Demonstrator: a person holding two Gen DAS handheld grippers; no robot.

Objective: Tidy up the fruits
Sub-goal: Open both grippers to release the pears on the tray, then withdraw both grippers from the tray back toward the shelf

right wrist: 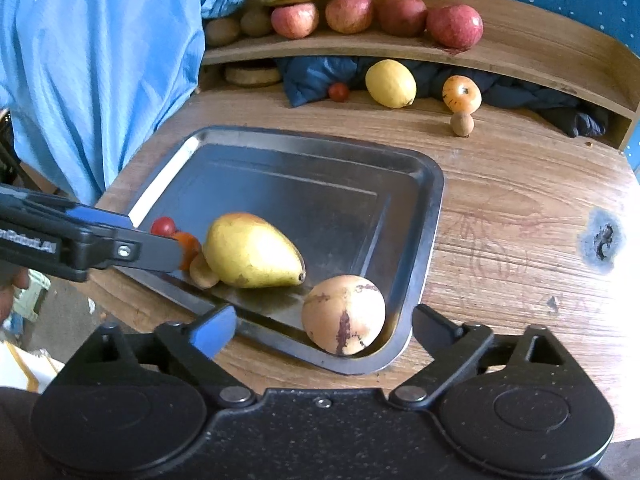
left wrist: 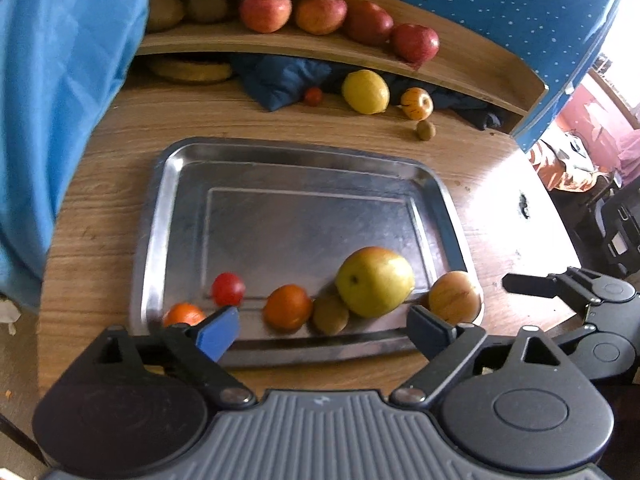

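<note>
A steel tray [left wrist: 168, 184] [right wrist: 432, 208] lies on the wooden table. Along its near edge lie a yellow-green pear [left wrist: 374, 282] [right wrist: 250, 250], a tan round fruit [left wrist: 454, 296] [right wrist: 344, 314], a kiwi [left wrist: 330, 314] [right wrist: 202, 270], an orange fruit [left wrist: 288, 306], a cherry tomato [left wrist: 228, 289] [right wrist: 163, 225] and another orange fruit [left wrist: 182, 314]. My left gripper [left wrist: 322, 330] is open and empty above the near rim. My right gripper [right wrist: 324, 330] is open and empty in front of the tan fruit.
Behind the tray on the table lie a lemon [left wrist: 366, 92] [right wrist: 391, 83], a small tomato [left wrist: 313, 96], a striped orange fruit [left wrist: 417, 103] [right wrist: 462, 94] and a kiwi [left wrist: 425, 129] [right wrist: 462, 123]. A shelf [left wrist: 280, 46] holds apples, kiwis and bananas. Blue cloth [left wrist: 60, 100] hangs at left.
</note>
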